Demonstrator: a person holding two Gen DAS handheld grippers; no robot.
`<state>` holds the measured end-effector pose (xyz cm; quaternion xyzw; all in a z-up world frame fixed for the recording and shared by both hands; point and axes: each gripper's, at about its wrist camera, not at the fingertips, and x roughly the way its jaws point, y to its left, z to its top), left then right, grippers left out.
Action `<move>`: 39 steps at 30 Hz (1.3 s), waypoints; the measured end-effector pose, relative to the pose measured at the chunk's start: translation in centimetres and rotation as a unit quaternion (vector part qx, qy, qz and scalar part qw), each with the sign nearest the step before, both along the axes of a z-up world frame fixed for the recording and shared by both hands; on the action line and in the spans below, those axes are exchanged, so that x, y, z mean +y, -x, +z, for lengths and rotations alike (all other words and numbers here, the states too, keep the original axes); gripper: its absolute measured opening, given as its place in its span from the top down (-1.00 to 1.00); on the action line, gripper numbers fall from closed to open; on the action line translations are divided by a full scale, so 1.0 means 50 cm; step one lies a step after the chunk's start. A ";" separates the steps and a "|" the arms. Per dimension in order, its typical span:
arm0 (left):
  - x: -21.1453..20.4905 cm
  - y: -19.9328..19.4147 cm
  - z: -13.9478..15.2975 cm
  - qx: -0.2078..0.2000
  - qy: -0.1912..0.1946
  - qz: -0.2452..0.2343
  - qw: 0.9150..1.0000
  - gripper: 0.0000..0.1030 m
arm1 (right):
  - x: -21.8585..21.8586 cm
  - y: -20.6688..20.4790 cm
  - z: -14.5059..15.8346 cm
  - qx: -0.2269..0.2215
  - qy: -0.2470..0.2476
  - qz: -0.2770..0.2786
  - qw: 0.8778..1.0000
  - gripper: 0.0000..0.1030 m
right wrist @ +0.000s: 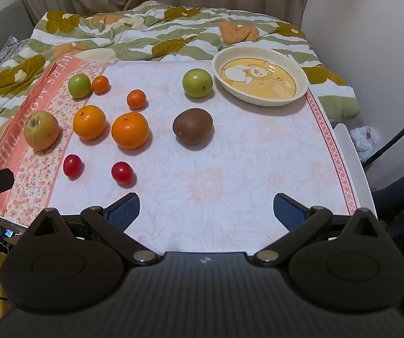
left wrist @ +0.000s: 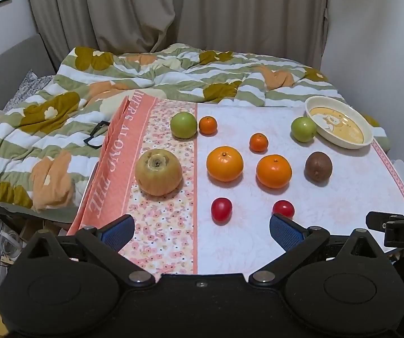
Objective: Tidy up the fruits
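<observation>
Right wrist view: my right gripper (right wrist: 206, 209) hangs with fingers spread wide and empty, as does my left gripper (left wrist: 201, 231). Fruits lie scattered across the surface (right wrist: 230, 169) beside the bowl (right wrist: 300, 69). I judge the kiwi (right wrist: 192, 126) soft, best pinched gently across its middle.

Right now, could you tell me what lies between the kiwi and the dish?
Only bare cloth; the right wrist view shows nothing between the kiwi and the dish.

floral quilt (left wrist: 134, 84), beige curtains (left wrist: 173, 8), eyeglasses (left wrist: 96, 133)

Four oranges (right wrist: 130, 130) – nine fruits – one plate (right wrist: 300, 95)
</observation>
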<state>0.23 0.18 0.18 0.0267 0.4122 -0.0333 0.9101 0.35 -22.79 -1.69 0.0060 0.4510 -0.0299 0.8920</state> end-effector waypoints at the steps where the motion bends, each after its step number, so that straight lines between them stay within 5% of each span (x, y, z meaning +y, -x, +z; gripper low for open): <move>1: -0.001 0.001 0.000 0.000 0.000 0.000 1.000 -1.00 | -0.001 -0.001 -0.002 0.000 0.000 0.000 1.000 -1.00; 39: 0.009 -0.002 0.005 -0.001 0.009 0.003 1.000 -1.00 | 0.017 0.001 0.006 0.000 -0.001 0.000 1.000 -1.00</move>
